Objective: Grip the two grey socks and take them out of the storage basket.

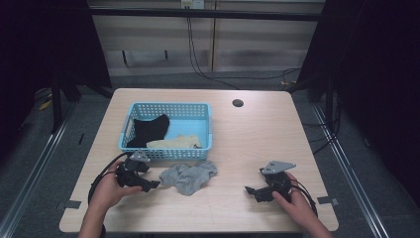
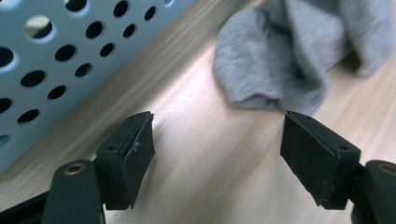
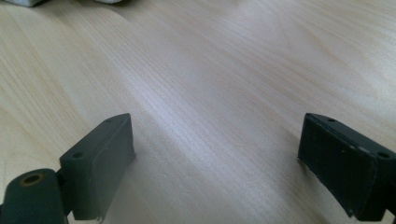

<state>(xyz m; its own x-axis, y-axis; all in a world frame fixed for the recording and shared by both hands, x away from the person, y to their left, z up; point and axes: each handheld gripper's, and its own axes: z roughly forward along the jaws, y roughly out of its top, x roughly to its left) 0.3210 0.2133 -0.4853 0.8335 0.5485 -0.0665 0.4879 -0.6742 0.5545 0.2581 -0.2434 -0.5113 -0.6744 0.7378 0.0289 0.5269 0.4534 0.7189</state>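
Jaws of the left gripper (image 1: 154, 184) stand wide and empty, low over the table (image 1: 247, 139), aimed at the crumpled grey sock (image 1: 188, 176) just ahead, likely so they can straddle a fold. That sock lies just outside the blue basket (image 1: 167, 154), which holds a black sock (image 1: 148, 130) and a yellow one (image 1: 176, 143); the right gripper (image 1: 251, 190) rests open and well apart, keeping clear

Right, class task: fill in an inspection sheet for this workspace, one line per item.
Surface: light wood table, round hole near the far edge.
Job's things: grey sock crumpled on the table in front of the blue basket; black sock and yellow sock lie inside the basket.
Clutter: nothing seen.
Grippers: left gripper open, close to the grey sock, nothing between the jaws; right gripper open over bare wood.
Cables: black loops trail from both grippers; wires hang down the back wall.
Surroundings: grey floor, dark curtains at both sides, tape at the table's near corners.
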